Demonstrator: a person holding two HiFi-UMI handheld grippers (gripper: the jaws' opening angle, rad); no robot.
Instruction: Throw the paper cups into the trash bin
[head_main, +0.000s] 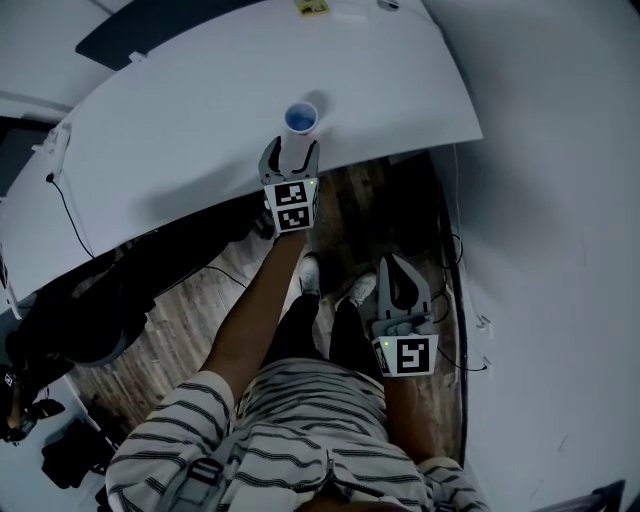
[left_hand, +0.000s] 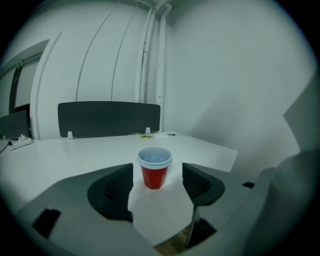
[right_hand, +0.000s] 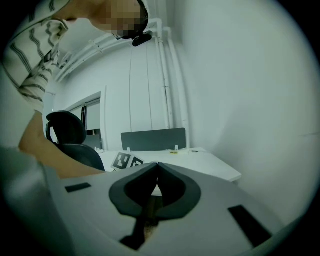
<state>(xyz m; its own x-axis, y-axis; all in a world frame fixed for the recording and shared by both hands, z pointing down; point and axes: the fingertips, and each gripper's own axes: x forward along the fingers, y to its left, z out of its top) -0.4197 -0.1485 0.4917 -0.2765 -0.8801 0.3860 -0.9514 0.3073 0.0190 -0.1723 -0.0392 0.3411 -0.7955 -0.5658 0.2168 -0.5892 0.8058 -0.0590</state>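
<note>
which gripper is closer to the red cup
Left. The left gripper has its open jaws right before the red cup; the right gripper is shut, low by the person's legs, off the table.

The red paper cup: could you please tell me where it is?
The red paper cup stands upright near the front edge of the white desk in the head view, ahead of the open left gripper.
</note>
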